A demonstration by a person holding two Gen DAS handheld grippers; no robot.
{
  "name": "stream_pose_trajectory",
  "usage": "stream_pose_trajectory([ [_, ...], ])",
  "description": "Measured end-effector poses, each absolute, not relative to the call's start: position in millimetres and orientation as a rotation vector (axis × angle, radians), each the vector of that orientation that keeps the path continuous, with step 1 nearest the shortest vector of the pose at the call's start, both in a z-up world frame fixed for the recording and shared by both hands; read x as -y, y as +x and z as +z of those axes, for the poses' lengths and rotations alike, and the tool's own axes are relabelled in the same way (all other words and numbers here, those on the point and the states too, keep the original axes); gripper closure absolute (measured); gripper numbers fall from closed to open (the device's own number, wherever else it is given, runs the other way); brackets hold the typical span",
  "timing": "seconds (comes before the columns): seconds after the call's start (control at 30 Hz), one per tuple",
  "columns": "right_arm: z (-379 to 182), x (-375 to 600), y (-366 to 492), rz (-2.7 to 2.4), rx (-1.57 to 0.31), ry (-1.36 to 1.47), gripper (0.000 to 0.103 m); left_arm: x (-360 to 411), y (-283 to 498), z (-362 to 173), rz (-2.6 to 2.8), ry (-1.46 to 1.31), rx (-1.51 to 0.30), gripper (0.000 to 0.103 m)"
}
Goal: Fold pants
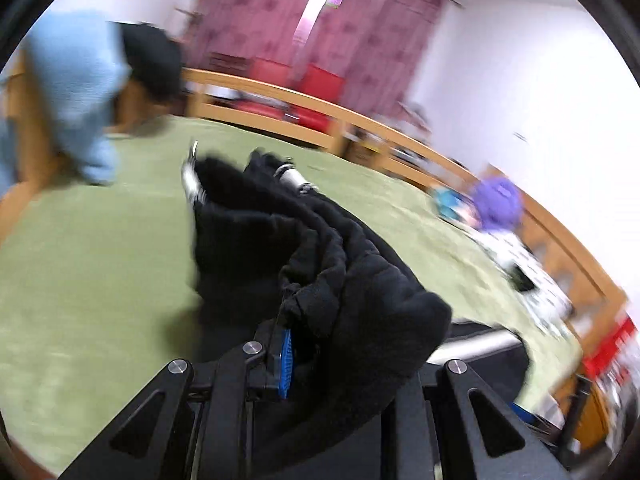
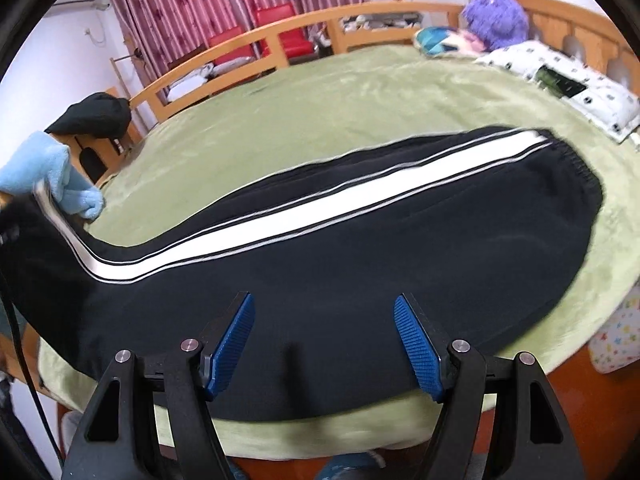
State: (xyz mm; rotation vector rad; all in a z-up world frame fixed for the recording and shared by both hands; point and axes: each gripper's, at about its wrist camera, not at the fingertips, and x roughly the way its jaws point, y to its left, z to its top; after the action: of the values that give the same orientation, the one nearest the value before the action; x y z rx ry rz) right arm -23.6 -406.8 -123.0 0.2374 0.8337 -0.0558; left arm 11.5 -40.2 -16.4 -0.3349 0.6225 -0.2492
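Item 1: black fleece track pants with a white side stripe edged in grey [image 2: 320, 240]. They lie flat on the green plush bed blanket [image 2: 280, 92], already doubled leg on leg by the look of it. The long axis runs from the elastic waistband at right of the right wrist frame to the leg ends at far left, where the cloth rises off the blanket.

Item 2: left gripper [image 1: 296, 344], black frame with blue ribbed pads. Its jaws are narrow and clamped on a bunched fold of the pants, which drapes over the near finger and fills the lower centre of the left wrist frame; the picture is blurred.

Item 3: right gripper [image 2: 324, 340], same make. Its jaws stand wide with nothing between them, above the near edge of the pants at about mid-length.

Item 4: light blue fleece cloth [image 2: 52, 172], at left edge, just beside the lifted leg end.

Judgement: the fold in hand carries the leg end toward the waistband, along the long axis. The left gripper has the cloth; the right is nearer the middle, placed to pin the crease.
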Motion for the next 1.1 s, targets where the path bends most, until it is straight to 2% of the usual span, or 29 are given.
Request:
stream_pose_trajectory([
  [0.17, -118, 441, -47, -0.119, -0.820, 0.216, 0.031, 148, 20, -71, -0.438, -0.357, -0.765, 0.083],
  [0.23, -119, 456, -57, -0.137, -0.815, 0.231, 0.031, 177, 26, -108, -0.483, -0.366, -0.895, 0.075],
  [0.33, -124, 471, -65, -0.133, -0.822, 0.265, 0.031, 190, 29, -146, -0.513, -0.366, -1.055, 0.071],
  [0.43, -130, 473, -63, -0.094, -0.822, 0.316, 0.031, 166, 10, -147, -0.533, -0.384, -1.046, 0.053],
  [0.5, -134, 468, -56, -0.045, -0.821, 0.353, 0.031, 143, -1, -135, -0.529, -0.402, -1.008, 0.030],
  [0.57, -136, 457, -46, -0.002, -0.821, 0.377, 0.031, 122, -14, -129, -0.538, -0.415, -0.971, 0.023],
  [0.73, -141, 416, -14, 0.137, -0.834, 0.415, 0.031, 73, -24, -122, -0.394, -0.355, -0.903, 0.023],
  [0.93, -181, 384, 41, 0.188, -0.971, 0.475, 0.024, 27, -25, -142, -0.239, -0.318, -0.923, 0.023],
  [0.97, -184, 381, 47, 0.176, -0.978, 0.487, 0.019, 18, -27, -144, -0.227, -0.321, -0.923, 0.023],
  [1.0, -184, 377, 55, 0.169, -0.967, 0.490, 0.018, 12, -28, -145, -0.218, -0.330, -0.924, 0.023],
  [1.03, -185, 373, 60, 0.193, -0.975, 0.495, 0.022, 6, -27, -147, -0.208, -0.345, -0.928, 0.023],
  [1.07, -188, 367, 70, 0.242, -1.014, 0.507, 0.041, -1, -26, -149, -0.200, -0.363, -0.934, 0.023],
  [1.1, -188, 358, 78, 0.264, -1.053, 0.497, 0.048, -4, -25, -150, -0.197, -0.374, -0.937, 0.023],
])
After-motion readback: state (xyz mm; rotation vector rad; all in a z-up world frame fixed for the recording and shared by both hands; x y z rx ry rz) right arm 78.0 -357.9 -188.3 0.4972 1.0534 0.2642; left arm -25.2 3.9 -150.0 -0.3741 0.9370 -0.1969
